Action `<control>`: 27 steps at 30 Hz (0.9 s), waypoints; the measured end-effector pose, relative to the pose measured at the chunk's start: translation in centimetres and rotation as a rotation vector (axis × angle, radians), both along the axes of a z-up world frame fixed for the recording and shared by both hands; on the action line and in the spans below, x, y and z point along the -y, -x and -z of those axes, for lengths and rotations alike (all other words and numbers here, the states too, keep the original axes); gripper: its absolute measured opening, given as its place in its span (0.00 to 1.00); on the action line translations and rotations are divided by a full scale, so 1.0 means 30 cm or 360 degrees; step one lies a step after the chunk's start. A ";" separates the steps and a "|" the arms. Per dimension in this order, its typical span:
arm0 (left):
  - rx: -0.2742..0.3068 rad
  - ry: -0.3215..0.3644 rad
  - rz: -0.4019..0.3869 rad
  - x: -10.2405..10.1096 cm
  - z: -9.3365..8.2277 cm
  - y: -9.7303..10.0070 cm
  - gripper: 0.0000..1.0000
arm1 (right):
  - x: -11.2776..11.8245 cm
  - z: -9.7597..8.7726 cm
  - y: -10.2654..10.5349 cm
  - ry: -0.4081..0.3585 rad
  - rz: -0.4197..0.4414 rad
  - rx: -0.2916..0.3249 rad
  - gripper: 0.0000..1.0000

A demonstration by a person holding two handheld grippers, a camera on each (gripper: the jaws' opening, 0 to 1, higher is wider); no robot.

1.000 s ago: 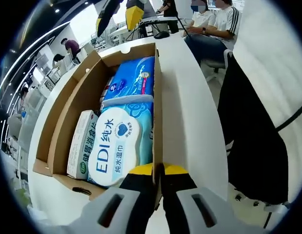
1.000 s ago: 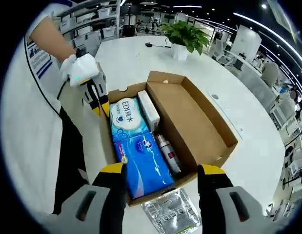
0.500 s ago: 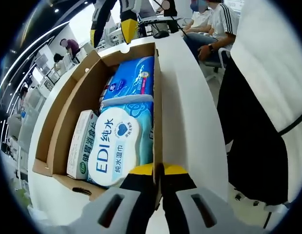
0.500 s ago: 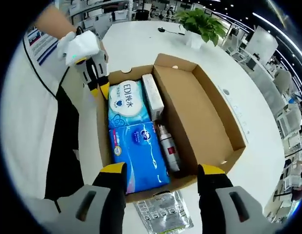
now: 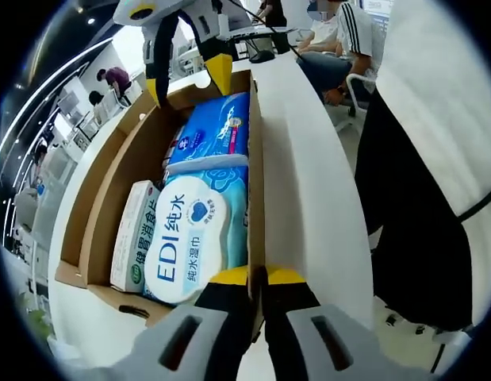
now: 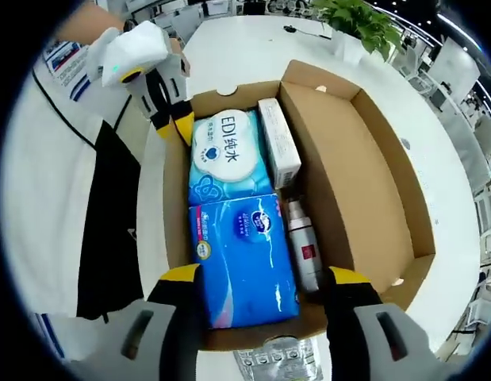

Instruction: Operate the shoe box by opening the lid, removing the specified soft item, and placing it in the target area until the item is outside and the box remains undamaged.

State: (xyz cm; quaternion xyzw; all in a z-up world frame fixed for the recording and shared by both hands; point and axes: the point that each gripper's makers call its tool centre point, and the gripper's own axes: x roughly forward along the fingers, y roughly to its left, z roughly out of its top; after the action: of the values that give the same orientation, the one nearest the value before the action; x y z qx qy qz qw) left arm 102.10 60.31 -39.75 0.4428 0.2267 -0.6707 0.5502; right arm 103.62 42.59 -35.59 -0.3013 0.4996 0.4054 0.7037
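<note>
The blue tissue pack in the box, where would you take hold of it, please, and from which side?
Grip the blue tissue pack across its width, coming straight down from above: it lies flat with its face up, the box wall along one long side, a bottle along the other.

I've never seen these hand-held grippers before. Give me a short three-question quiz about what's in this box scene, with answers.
1. True or false: the shoe box is open.
2. Which item lies nearest the right gripper? A) blue tissue pack B) EDI wet wipes pack C) small bottle
3. Fill in: the left gripper has its jaws shut on the box's ____.

Key: 1 true; 2 A; 3 side wall.
</note>
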 end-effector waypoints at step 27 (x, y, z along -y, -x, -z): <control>0.0010 0.0004 -0.0004 0.001 0.004 0.005 0.04 | -0.034 0.145 0.044 0.0205 -0.0151 -0.0232 0.63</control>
State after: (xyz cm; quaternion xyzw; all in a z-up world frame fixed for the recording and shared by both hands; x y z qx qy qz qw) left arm 101.94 60.27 -39.87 0.4438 0.2247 -0.6690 0.5523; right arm 102.29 43.60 -39.95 -0.3391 0.5598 0.4262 0.6245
